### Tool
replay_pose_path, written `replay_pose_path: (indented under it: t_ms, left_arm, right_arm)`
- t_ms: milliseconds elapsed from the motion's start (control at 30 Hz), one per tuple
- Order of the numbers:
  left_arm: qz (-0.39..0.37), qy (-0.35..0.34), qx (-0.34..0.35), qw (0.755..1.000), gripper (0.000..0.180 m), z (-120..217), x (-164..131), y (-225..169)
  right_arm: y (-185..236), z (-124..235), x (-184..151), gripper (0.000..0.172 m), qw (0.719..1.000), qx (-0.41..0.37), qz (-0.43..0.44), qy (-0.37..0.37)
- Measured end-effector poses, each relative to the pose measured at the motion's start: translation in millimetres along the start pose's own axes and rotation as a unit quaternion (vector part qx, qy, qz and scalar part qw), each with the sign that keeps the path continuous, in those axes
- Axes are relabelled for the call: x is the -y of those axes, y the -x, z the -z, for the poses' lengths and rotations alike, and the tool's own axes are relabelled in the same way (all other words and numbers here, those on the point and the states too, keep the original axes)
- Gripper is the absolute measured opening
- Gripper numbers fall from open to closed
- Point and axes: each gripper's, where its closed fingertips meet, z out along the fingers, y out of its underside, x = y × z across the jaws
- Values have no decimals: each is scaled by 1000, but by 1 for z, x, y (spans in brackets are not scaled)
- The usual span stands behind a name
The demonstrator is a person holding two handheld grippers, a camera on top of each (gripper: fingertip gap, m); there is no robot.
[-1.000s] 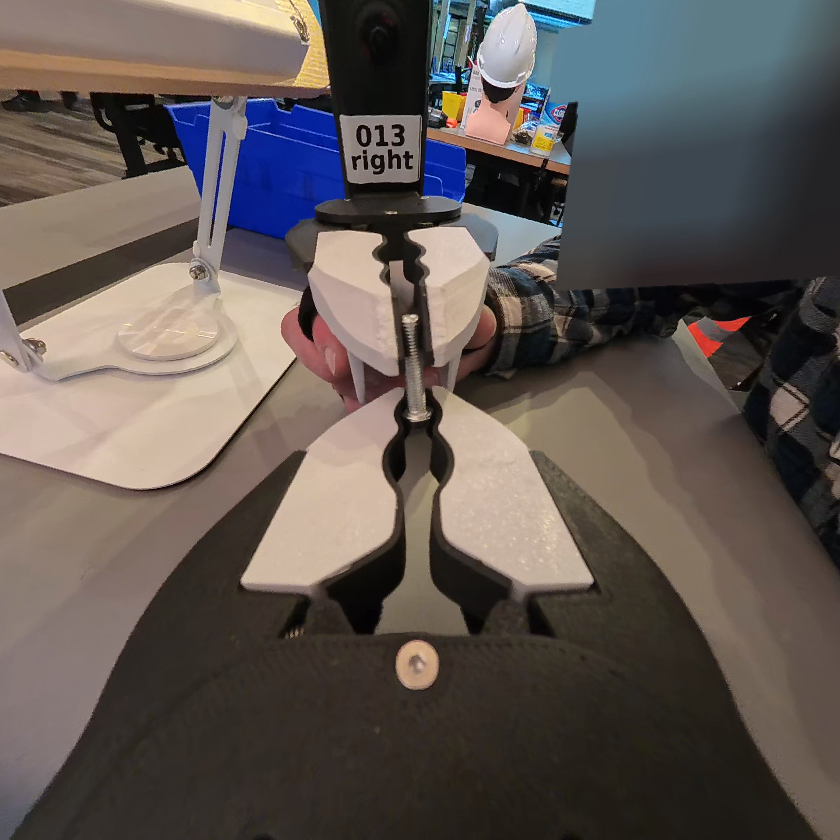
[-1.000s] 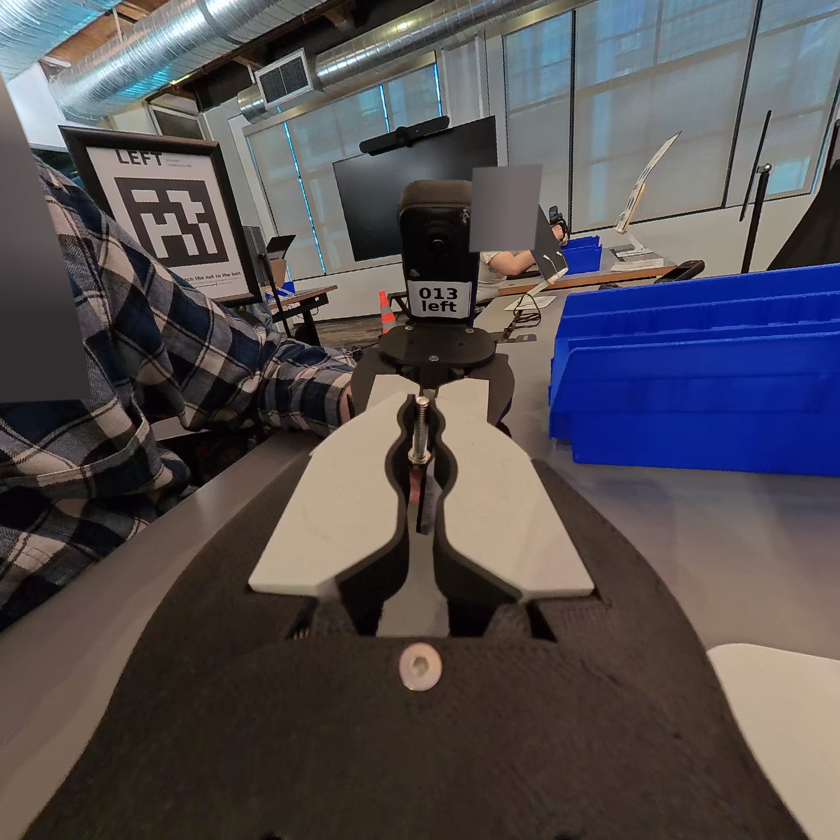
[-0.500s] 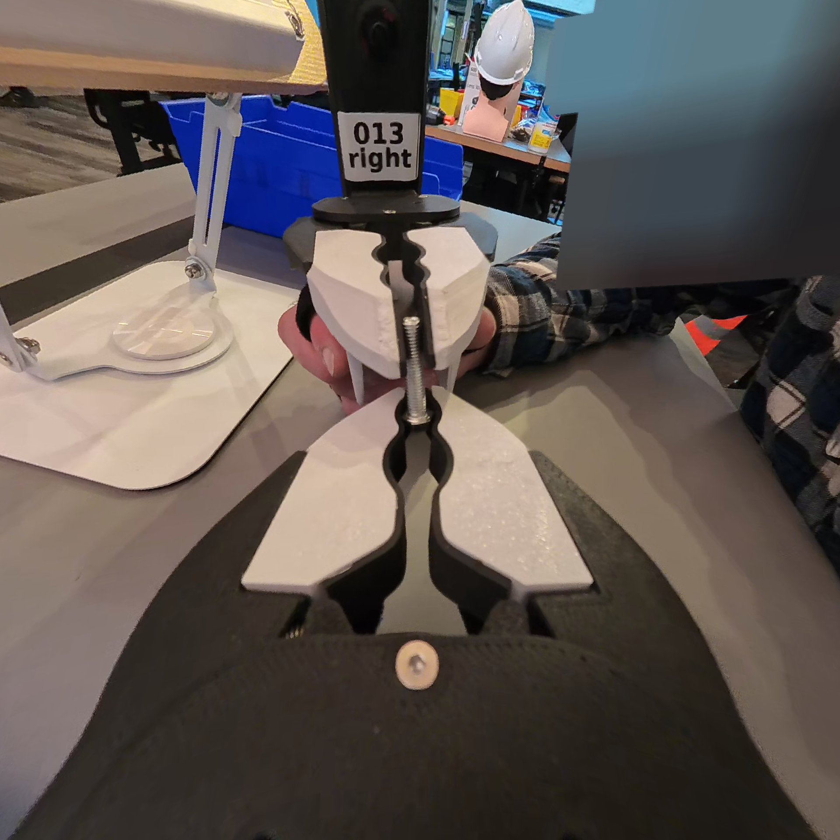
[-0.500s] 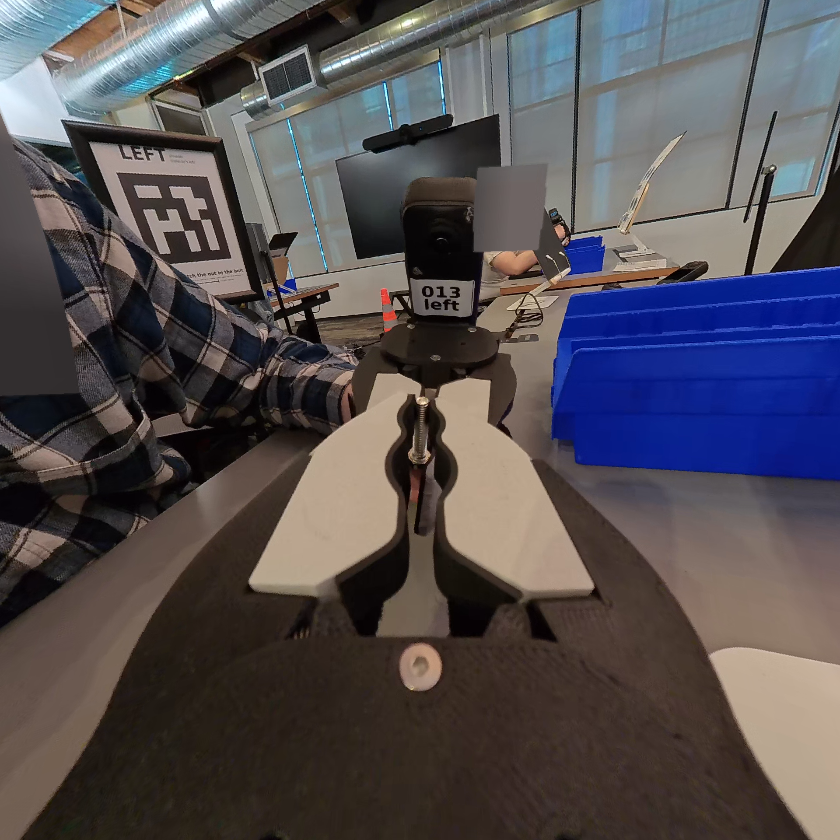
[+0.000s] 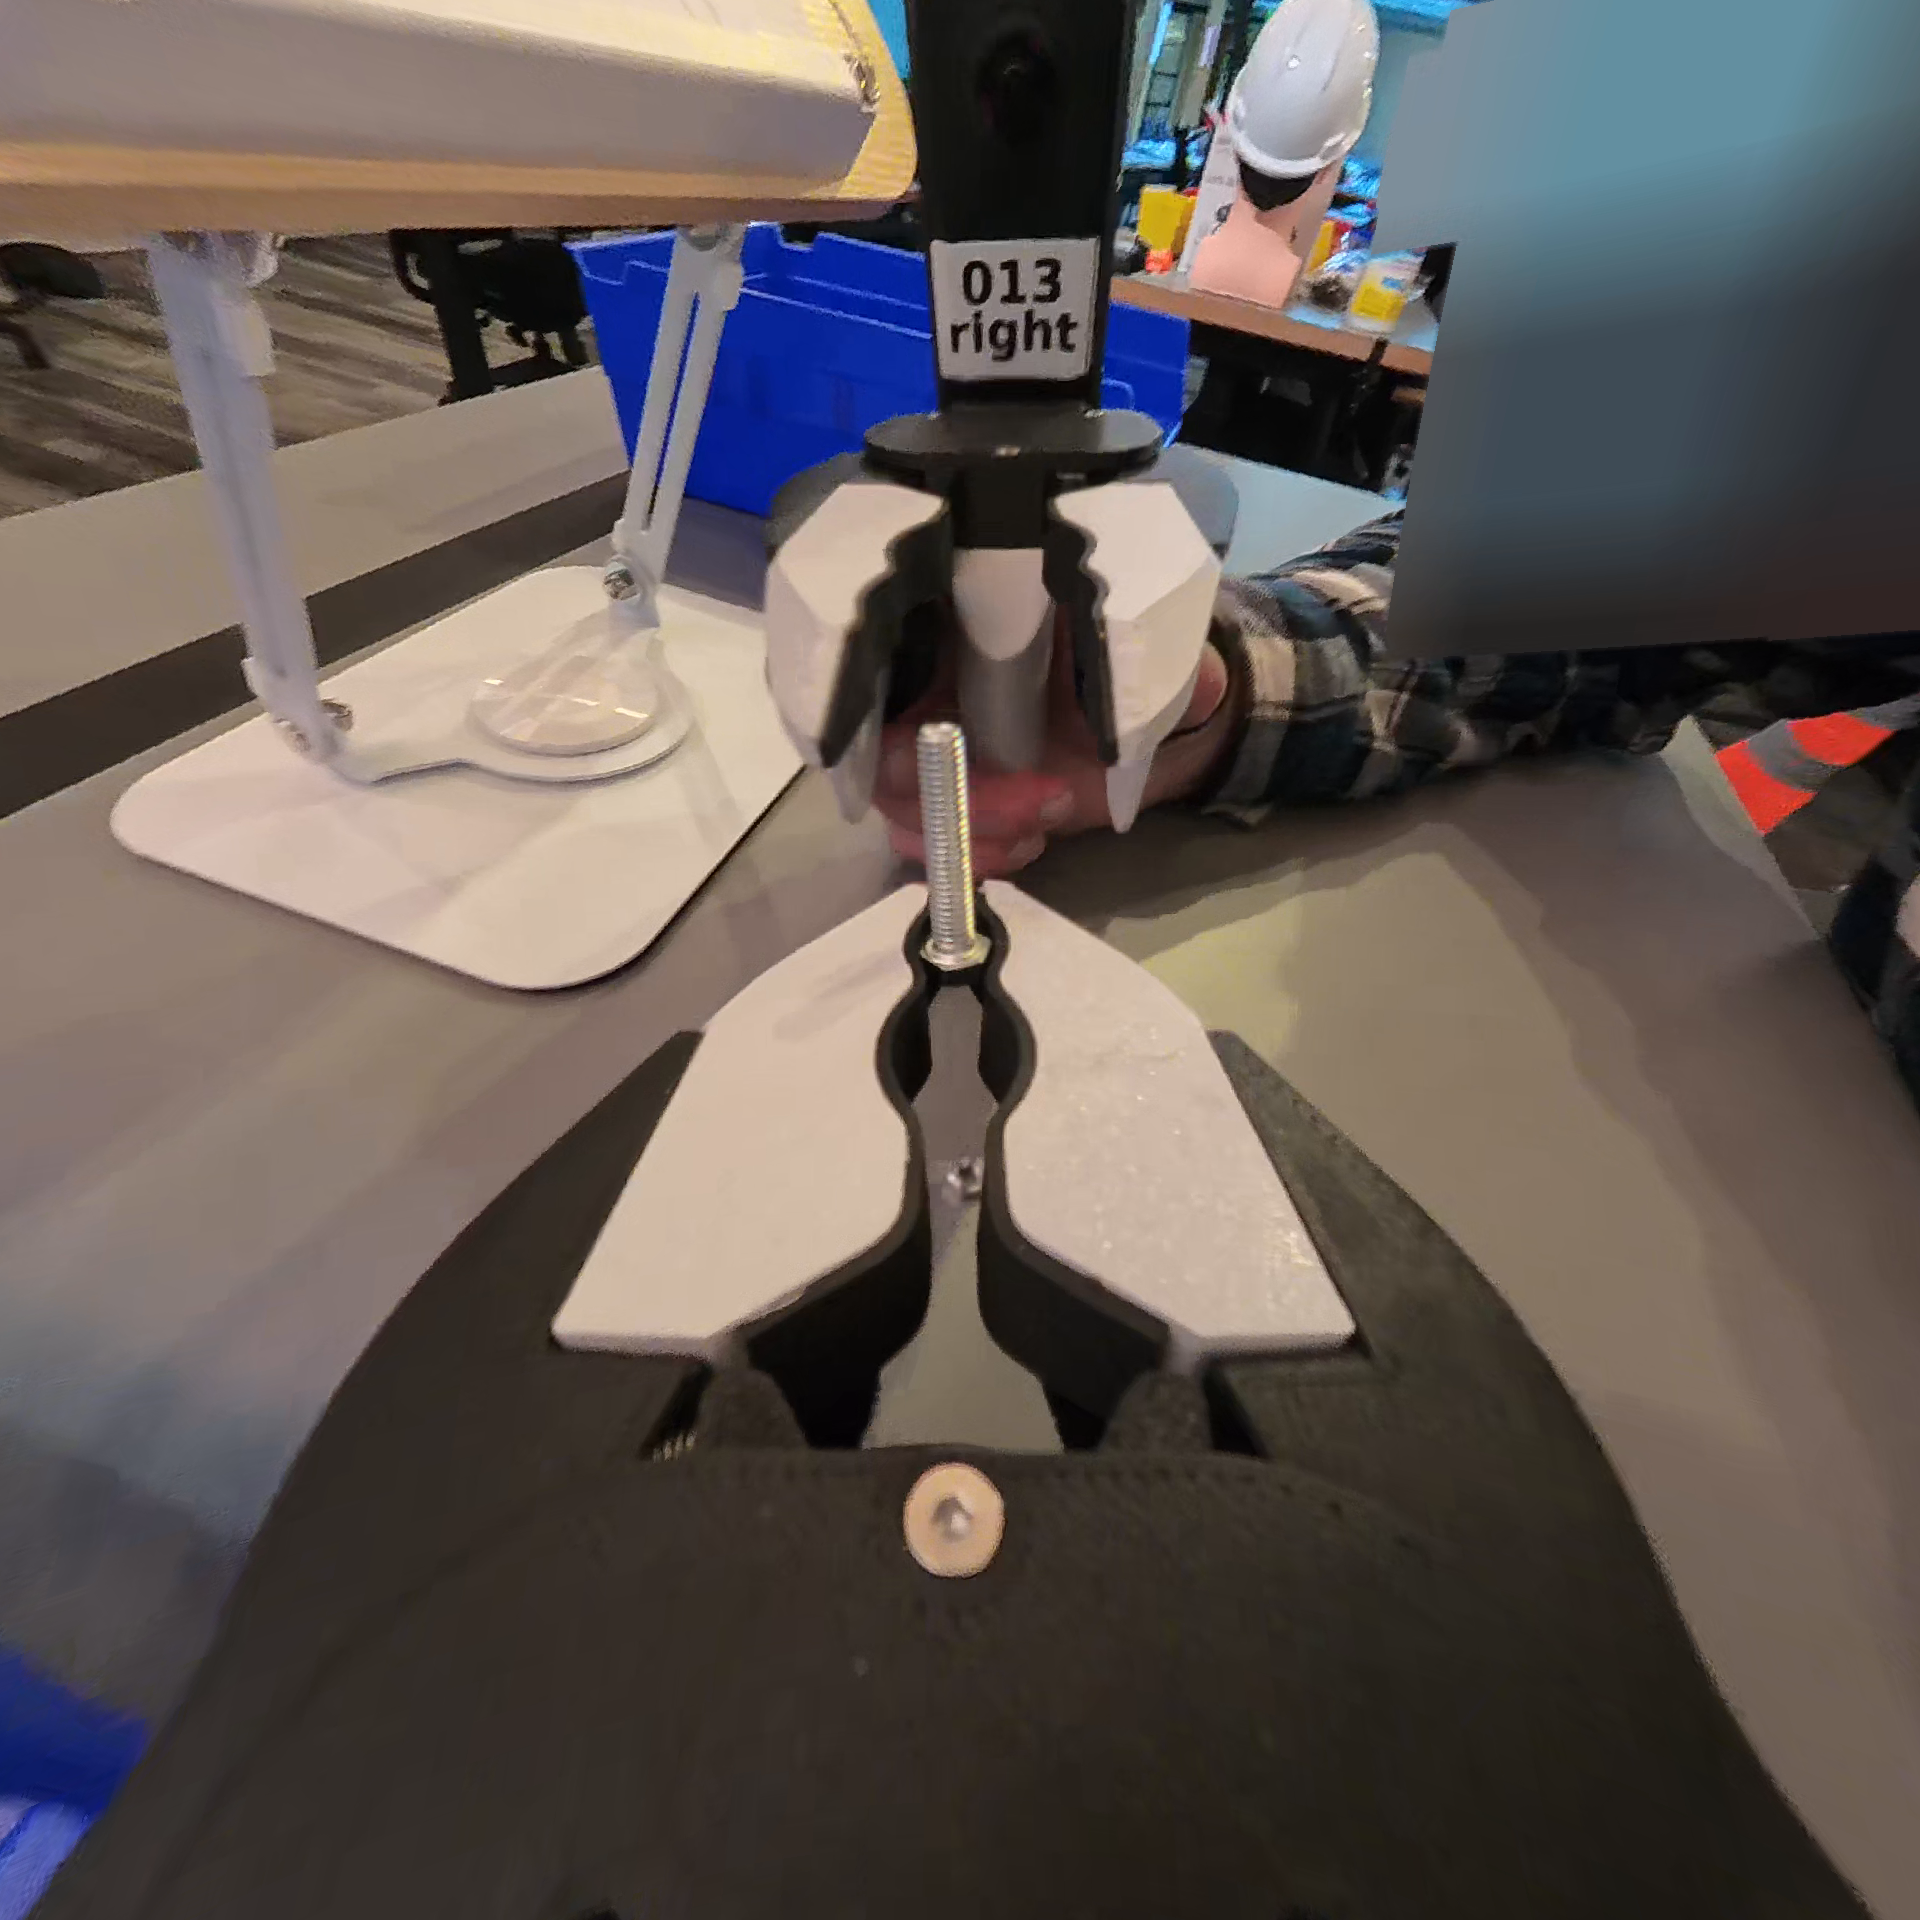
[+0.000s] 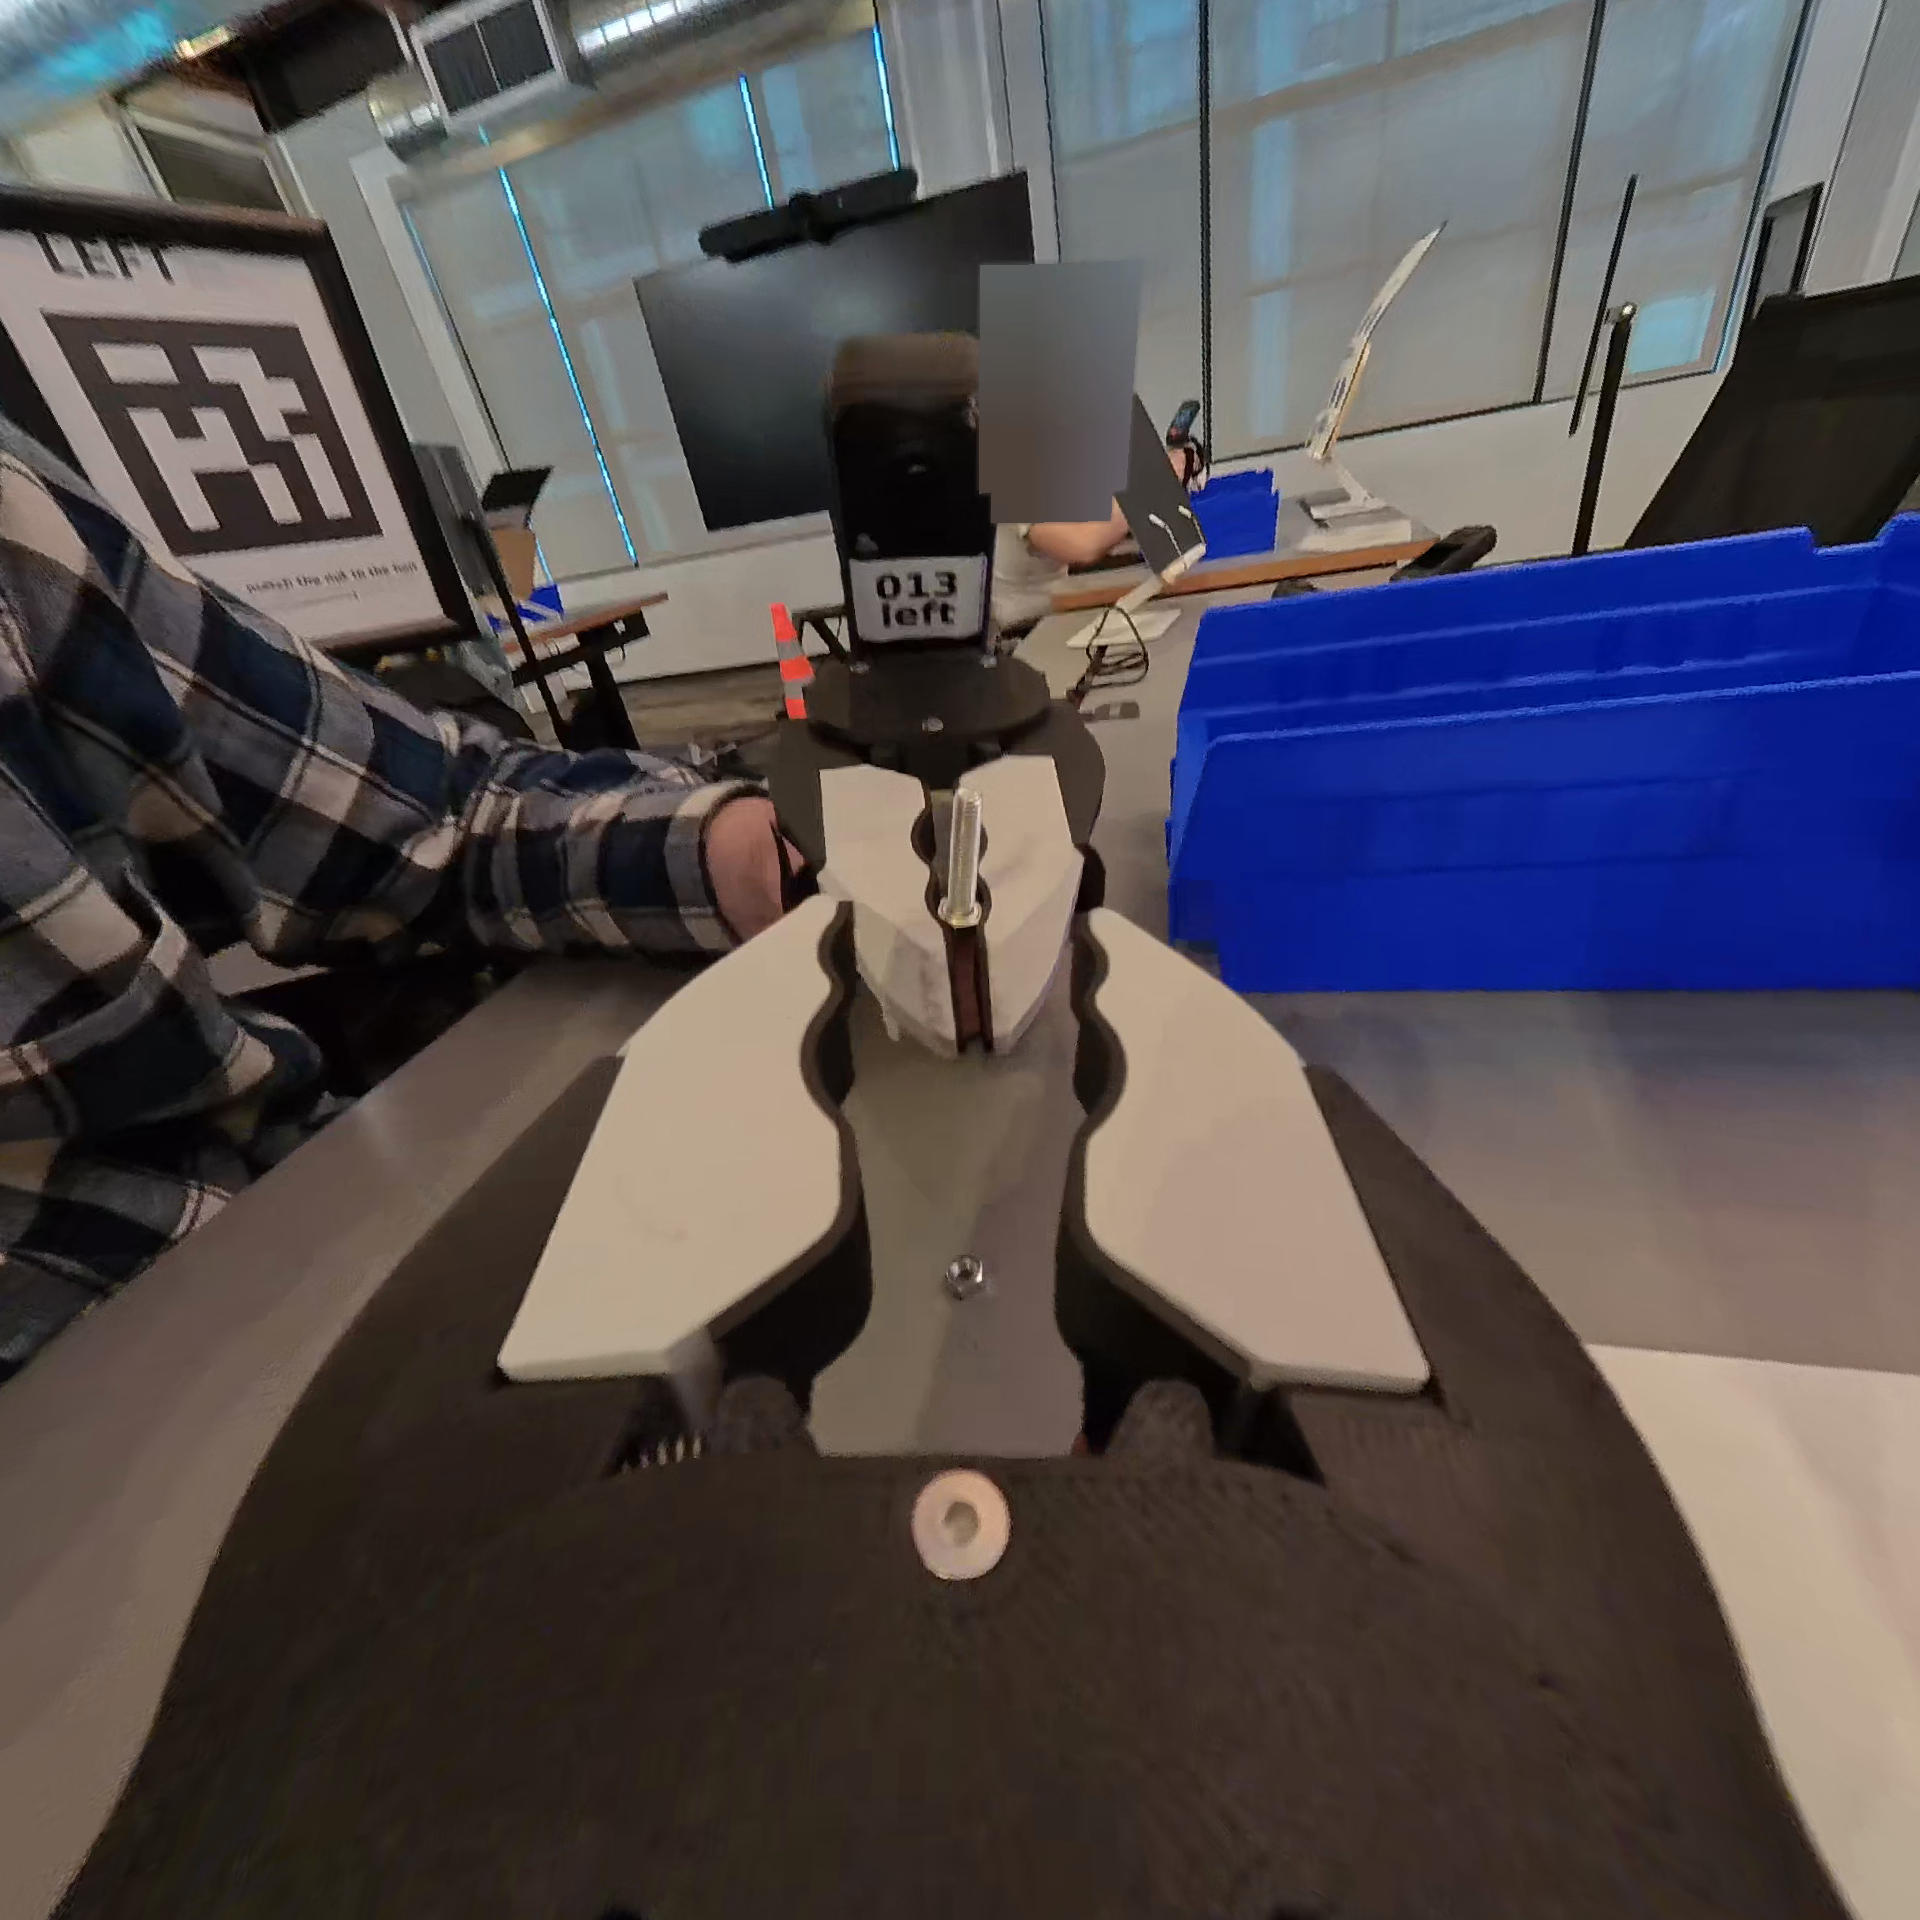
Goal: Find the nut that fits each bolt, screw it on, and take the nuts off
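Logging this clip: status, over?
Left gripper shut on upright bolt. Right gripper open, empty. Loose nut on table. Nothing obstructing.

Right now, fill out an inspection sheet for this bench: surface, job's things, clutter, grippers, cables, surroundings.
Surface: grey table, flat, mostly bare.
Job's things: silver bolt standing upright, thread bare; loose nut lying on the table below the right gripper.
Clutter: white stand base with thin white legs; blue bins.
Grippers: left gripper shut on the bolt at its head; right gripper open, fingers spread either side of the left one, holding nothing.
Cables: a thin cable on the far end of the table.
Surroundings: dark screen, large windows, framed marker board, white hard hat on a far table.
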Motion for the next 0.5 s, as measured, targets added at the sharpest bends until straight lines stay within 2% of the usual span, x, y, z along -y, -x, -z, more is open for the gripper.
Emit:
replay_pose_path:
  t_ms: [167,233,333,500]
  left_arm:
    - [-43,35,55,997,4,15,-8,7]
    - [-49,43,61,996,4,20,-11,7]
    - [-50,43,59,996,4,24,-11,7]
    - [-47,49,61,996,4,25,-16,11]
  right_arm:
    - [-2,3,-24,36,994,-20,45,97]
    - [3,5,-36,29,988,-6,70,140]
    - [3,7,-57,32,973,3,96,210]
    - [8,5,-75,27,958,13,109,265]
